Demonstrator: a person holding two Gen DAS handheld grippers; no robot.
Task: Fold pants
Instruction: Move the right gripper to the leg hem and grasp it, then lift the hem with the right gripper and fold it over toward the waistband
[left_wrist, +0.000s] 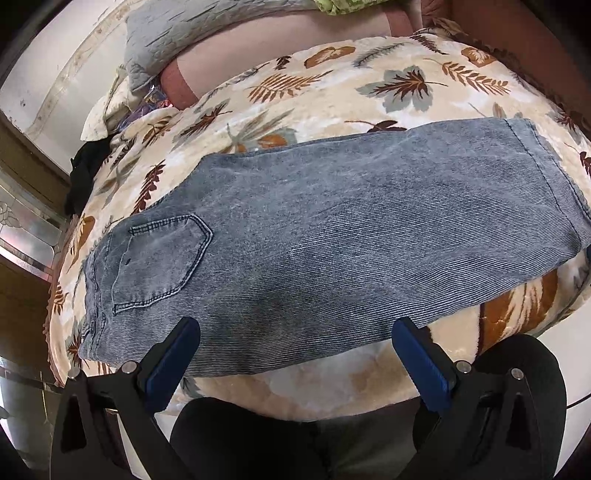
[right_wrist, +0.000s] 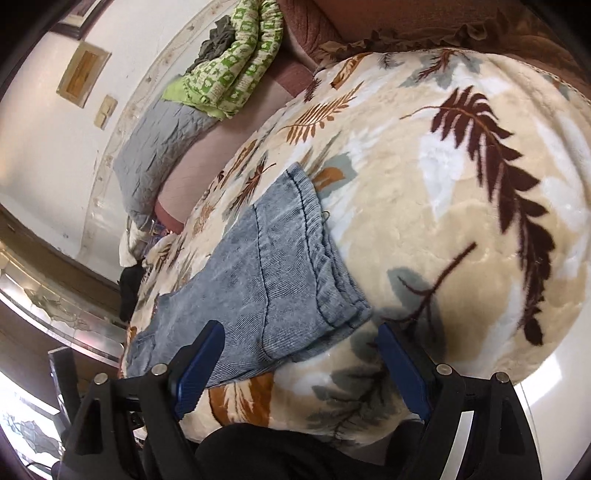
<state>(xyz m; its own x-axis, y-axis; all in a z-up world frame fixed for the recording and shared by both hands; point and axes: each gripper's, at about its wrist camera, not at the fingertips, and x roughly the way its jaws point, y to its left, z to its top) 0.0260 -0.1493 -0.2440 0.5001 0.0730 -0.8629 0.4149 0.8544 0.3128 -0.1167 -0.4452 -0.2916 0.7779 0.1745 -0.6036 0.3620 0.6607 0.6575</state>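
While the jeans (left_wrist: 314, 236) lie flat on the leaf-patterned blanket (left_wrist: 332, 85) — legs stacked one on the other, back pocket (left_wrist: 162, 262) facing up — both grippers hang just above the blanket's near edge, tilted downward. From the left wrist view, the left gripper (left_wrist: 297, 328) points steeply down at the long near edge of the denim, its blue pads (left_wrist: 171, 365) spread wide to either side of that edge; nothing lies between them and they press on nothing. The waistband sits toward the blanket's left edge, the hems (right_wrist: 321, 266) toward the right. From the right wrist view, the right gripper (right_wrist: 299, 332) is rolled to one side and aimed at a shallower slant toward the hem end; its jaws also stand wide apart, the left pad over the denim and the right pad (right_wrist: 402, 369) over bare blanket just past the hem corner, gripping nothing. A grey pillow (right_wrist: 166, 147) and a folded green quilt (right_wrist: 236, 70) sit at the far edge of the bed, well apart from the jeans.
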